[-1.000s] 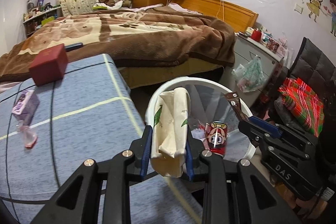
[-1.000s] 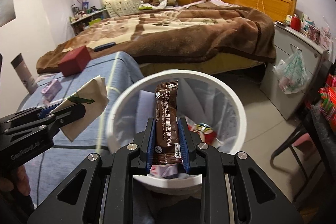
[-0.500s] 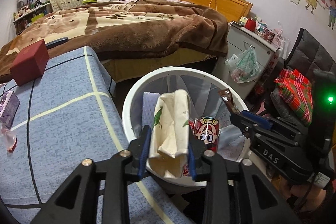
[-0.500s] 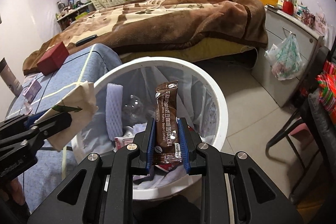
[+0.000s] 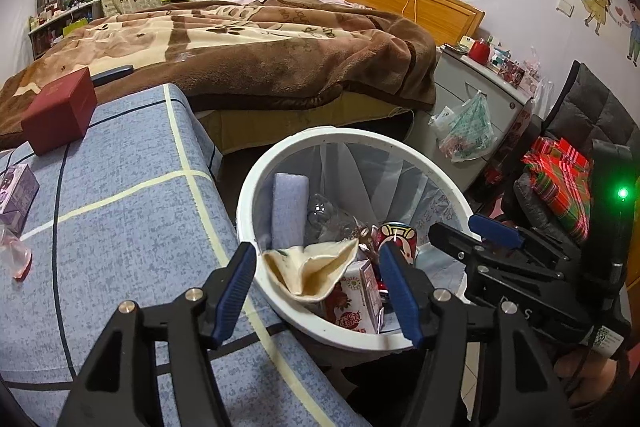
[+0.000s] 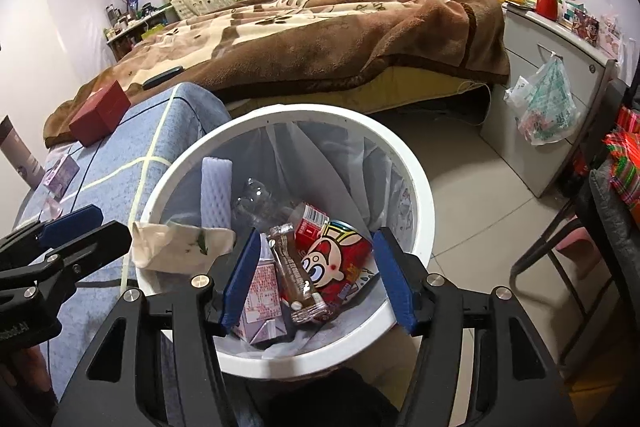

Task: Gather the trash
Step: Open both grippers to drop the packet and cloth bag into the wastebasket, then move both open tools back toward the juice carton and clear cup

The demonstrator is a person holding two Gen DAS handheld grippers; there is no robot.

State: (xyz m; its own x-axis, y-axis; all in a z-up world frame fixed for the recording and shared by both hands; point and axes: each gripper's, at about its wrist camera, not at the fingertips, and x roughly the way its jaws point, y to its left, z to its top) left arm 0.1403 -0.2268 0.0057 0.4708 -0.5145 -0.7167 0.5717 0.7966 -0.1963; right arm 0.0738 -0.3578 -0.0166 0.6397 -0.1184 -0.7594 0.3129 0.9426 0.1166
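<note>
Both jaws released over white round plastic bin (image 5: 280, 301) | cream paper pouch (image 5: 312, 269) draped on rim | could slide out onto blue checked surface (image 5: 120, 227) | brown coffee sachet (image 6: 294, 277) dropped inside

Cream wrapper (image 5: 310, 269) draped over white bin's rim (image 5: 256, 183).

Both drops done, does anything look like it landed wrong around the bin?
Yes: the cream paper bag hangs over the near rim of the white bin, half outside. The coffee sachet lies inside. Both grippers, left and right, have just opened and are empty.
</note>
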